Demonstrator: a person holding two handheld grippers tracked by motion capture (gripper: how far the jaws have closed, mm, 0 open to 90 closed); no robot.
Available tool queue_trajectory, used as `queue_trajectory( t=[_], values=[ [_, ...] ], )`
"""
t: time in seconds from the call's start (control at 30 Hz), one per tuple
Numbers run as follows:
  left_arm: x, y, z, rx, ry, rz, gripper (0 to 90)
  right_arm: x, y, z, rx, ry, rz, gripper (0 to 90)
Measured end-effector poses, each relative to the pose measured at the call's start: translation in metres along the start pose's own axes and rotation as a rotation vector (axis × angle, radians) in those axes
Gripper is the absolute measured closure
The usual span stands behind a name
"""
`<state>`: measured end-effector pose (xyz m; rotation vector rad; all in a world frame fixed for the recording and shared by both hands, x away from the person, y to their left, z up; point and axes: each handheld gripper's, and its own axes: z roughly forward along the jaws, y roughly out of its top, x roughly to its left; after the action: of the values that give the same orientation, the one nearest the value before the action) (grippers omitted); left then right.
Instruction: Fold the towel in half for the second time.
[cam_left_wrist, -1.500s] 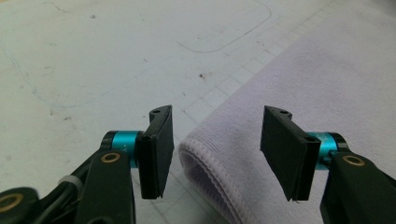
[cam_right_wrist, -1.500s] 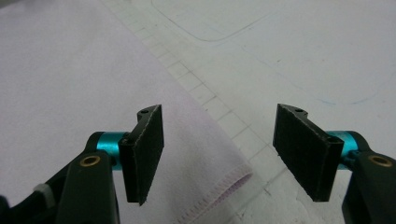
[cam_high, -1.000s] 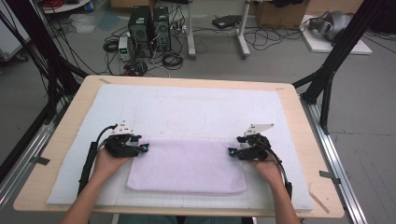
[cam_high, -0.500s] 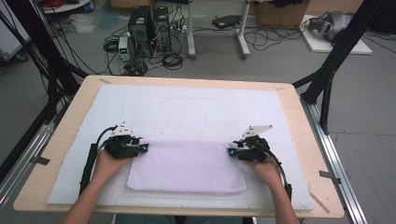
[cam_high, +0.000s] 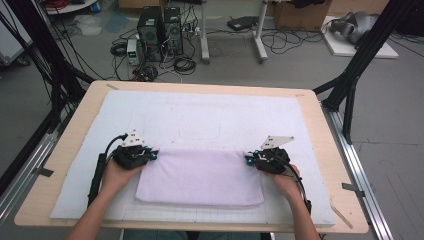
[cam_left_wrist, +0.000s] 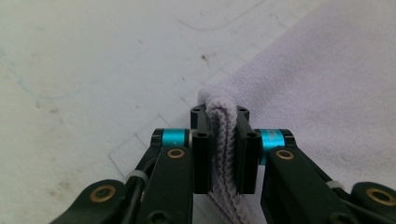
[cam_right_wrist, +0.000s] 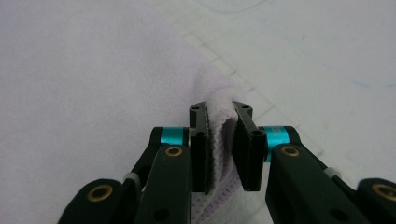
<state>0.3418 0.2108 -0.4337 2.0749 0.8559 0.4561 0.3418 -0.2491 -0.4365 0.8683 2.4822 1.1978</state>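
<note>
Folding work, part done by the look of it: lilac towel (cam_high: 200, 177) lies as a flat, doubled rectangle on the white mat (cam_high: 210, 115), near the person's edge of the table (cam_high: 75, 135). Its near long edge is rounded like a fold; its far edge is level between the two grippers. Judged remaining: letting go of the far corners, and possibly a further fold across.

Left gripper (cam_left_wrist: 224, 140): jaws pressed nearly together on the towel's far-left corner, the stitched hem bunched upright between the pads. In the high view this gripper (cam_high: 150, 154) sits at that corner, low on the mat.

Right gripper (cam_right_wrist: 223, 140): jaws pinching the far-right corner, slightly wider apart, with a thin gap beside the cloth on one side. In the high view it (cam_high: 249, 158) rests at the towel's far-right corner.

Beyond the towel: bare mat with faint drawn outlines, then the wooden table rim.
</note>
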Motion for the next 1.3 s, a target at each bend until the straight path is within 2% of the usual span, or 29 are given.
queue_trajectory(
  t=[0.13,0.27,0.3,0.33,0.4,0.47,0.5,0.53,0.57,0.6,0.67,0.73,0.8,0.87,0.93,0.97,1.03,1.13,1.2,1.3],
  values=[
    [0.007,0.014,-0.002,-0.034,0.040,-0.006,80.6,-0.005,0.017,-0.007,-0.034,-0.039,-0.006,78.6],
    [0.020,0.040,0.001,-0.054,0.065,-0.018,80.6,-0.019,0.041,-0.008,-0.047,-0.089,-0.002,78.6],
    [0.023,0.047,0.002,-0.056,0.077,-0.010,80.6,-0.023,0.048,-0.008,-0.052,-0.099,-0.002,78.6],
    [0.027,0.054,0.002,-0.069,0.086,-0.005,80.6,-0.028,0.054,-0.008,-0.048,-0.104,0.003,78.6],
    [0.039,0.070,0.004,-0.096,0.111,-0.020,80.5,-0.037,0.066,-0.007,-0.057,-0.118,0.013,78.6],
    [0.050,0.082,0.009,-0.090,0.124,-0.032,79.1,-0.047,0.077,-0.005,-0.057,-0.134,0.012,76.8],
    [0.054,0.088,0.014,-0.066,0.155,-0.038,73.3,-0.052,0.082,-0.002,-0.057,-0.145,0.023,71.9],
    [0.059,0.092,0.017,-0.051,0.186,-0.063,61.1,-0.059,0.086,0.002,-0.050,-0.158,0.045,62.1],
    [0.063,0.093,0.019,-0.053,0.198,-0.088,55.7,-0.065,0.088,0.005,-0.045,-0.176,0.074,57.0],
    [0.065,0.091,0.019,-0.055,0.191,-0.096,53.3,-0.072,0.087,0.009,-0.039,-0.170,0.115,54.7],
    [0.065,0.086,0.020,-0.023,0.176,-0.087,52.2,-0.075,0.084,0.012,-0.016,-0.170,0.126,51.7],
    [0.061,0.076,0.018,-0.031,0.158,-0.083,53.0,-0.072,0.080,0.014,0.001,-0.151,0.131,50.8],
    [0.057,0.066,0.017,-0.020,0.128,-0.082,55.6,-0.068,0.073,0.015,0.018,-0.131,0.131,50.8],
    [0.048,0.055,0.016,0.012,0.094,-0.068,58.6,-0.061,0.064,0.016,0.028,-0.104,0.124,51.2],
    [0.038,0.043,0.013,-0.003,0.056,-0.066,60.8,-0.053,0.055,0.018,0.054,-0.069,0.107,51.4],
    [0.032,0.036,0.012,0.005,0.037,-0.057,61.9,-0.048,0.050,0.018,0.059,-0.054,0.107,51.5],
    [0.024,0.025,0.011,0.016,0.020,-0.044,64.8,-0.040,0.041,0.019,0.060,-0.023,0.098,51.9],
    [0.019,0.014,0.010,0.044,0.009,-0.031,68.4,-0.032,0.030,0.020,0.065,-0.008,0.094,52.5],
    [0.018,0.008,0.011,0.085,-0.007,-0.041,68.3,-0.029,0.026,0.022,0.088,0.005,0.104,50.9],
    [0.017,0.000,0.010,0.071,-0.009,-0.055,67.8,-0.023,0.026,0.025,0.116,-0.011,0.085,50.6]
  ],
)
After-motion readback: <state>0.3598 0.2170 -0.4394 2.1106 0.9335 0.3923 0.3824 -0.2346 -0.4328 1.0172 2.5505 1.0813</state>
